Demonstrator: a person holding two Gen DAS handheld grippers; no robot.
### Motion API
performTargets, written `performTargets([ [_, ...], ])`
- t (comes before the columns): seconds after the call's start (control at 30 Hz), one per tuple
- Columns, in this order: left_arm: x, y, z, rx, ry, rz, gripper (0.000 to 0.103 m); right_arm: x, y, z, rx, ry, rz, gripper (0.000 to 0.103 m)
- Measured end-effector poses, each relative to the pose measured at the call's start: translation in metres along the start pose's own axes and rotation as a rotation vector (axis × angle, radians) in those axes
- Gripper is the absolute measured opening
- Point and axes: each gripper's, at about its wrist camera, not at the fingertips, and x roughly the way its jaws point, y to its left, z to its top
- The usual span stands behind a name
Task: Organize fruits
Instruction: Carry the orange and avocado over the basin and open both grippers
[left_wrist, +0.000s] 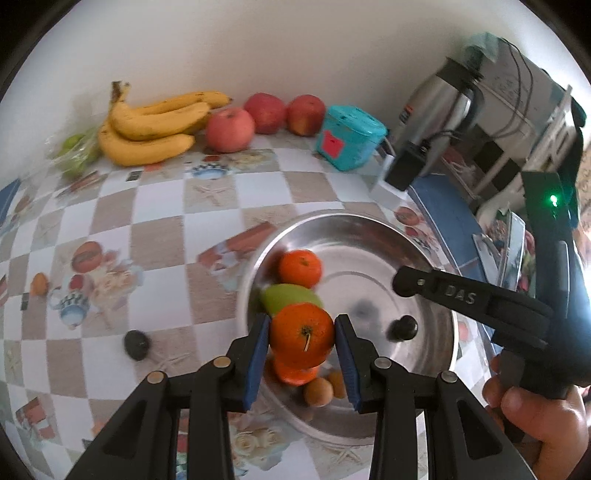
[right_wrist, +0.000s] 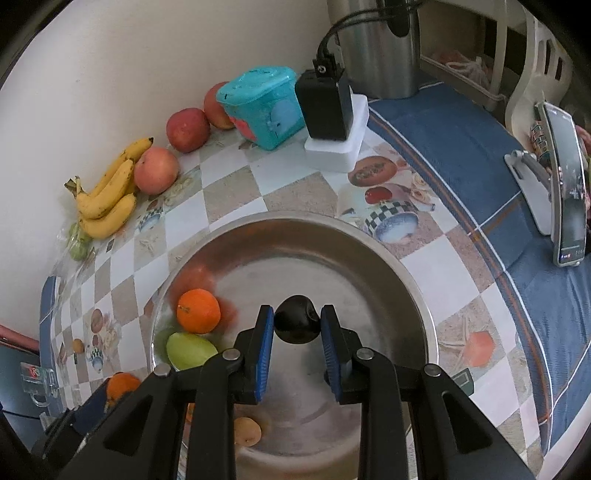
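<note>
**Both grippers carry fruit over the steel bowl**

A wide stainless steel bowl (right_wrist: 388, 266) sits on the desk (left_wrist: 155, 229), which is covered in a checkered printed cloth. Inside the bowl, toward its left wall, lie an orange (right_wrist: 198, 311) and a green mango (right_wrist: 190, 350); nearer the front rim rest two small tan fruits (left_wrist: 318, 392), and another orange fruit shows under the left gripper, partly hidden.

The left gripper (left_wrist: 302, 341) is clenched on a second orange (left_wrist: 301, 334), held above the bowl's front-left part. The right gripper (right_wrist: 297, 325) grasps a dark plum (right_wrist: 297, 324) between its blue pads, over the middle of the bowl. In the left wrist view the right gripper's black finger reads "DAS", and a green light glows on its body.

Outside the bowl, just left of it on the desk, lies another dark fruit (left_wrist: 137, 344). Beyond the bowl, along the wall, stand a bunch of bananas (left_wrist: 155, 127), three red apples (left_wrist: 230, 129), a bag of green fruit (left_wrist: 75, 151) and a teal lidded box (left_wrist: 349, 136) with a red label. Right of the box a black charger (right_wrist: 325, 105) rests on a white block, with a steel kettle (left_wrist: 439, 107) behind it. A phone on a stand (right_wrist: 567, 184) is well to the bowl's right.
</note>
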Motion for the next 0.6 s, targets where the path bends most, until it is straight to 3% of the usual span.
performTargets([
  [0.2,0.013,-0.008,-0.002,0.030,0.006,-0.004,0.038,0.010,0.002,-0.002,-0.007,0.030,0.004,0.027],
  [0.6,0.023,0.010,-0.002,-0.023,0.020,0.033,0.039,0.019,0.003,-0.005,-0.003,0.057,-0.004,0.028],
])
